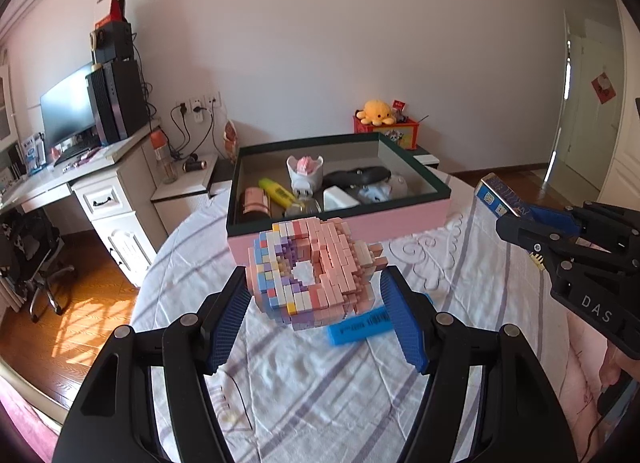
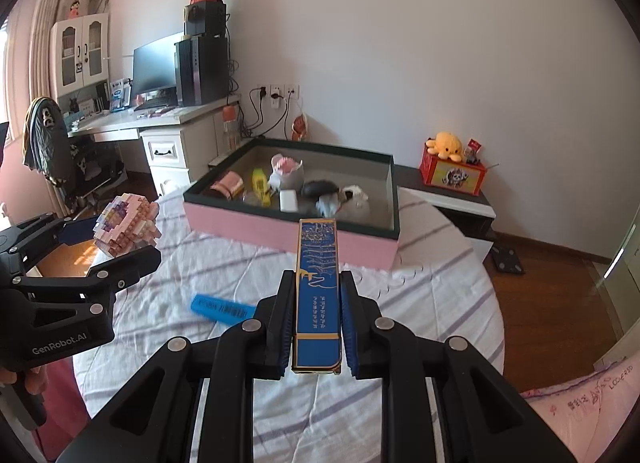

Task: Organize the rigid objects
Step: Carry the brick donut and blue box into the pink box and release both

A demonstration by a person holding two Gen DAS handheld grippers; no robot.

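Note:
A donut built of small pink, blue and purple bricks (image 1: 316,275) hangs above the bed, with my left gripper (image 1: 314,281) shut on it, a blue pad against each side. From the right wrist view the same donut (image 2: 128,229) sits in that gripper (image 2: 120,242) at the left. My right gripper (image 2: 317,277) is shut on a long blue box with gold print (image 2: 318,283), which points toward the pink storage box (image 2: 260,227). The left wrist view shows the right gripper (image 1: 516,219) and its blue box (image 1: 498,195) at the right edge.
The pink storage box with a dark green rim (image 1: 400,223) lies on the bed and holds several small items. A flat blue bar (image 1: 360,329) lies on the striped sheet (image 1: 320,395) under the donut. A desk (image 1: 100,167), a chair (image 1: 36,259) and a red box (image 1: 386,131) stand beyond.

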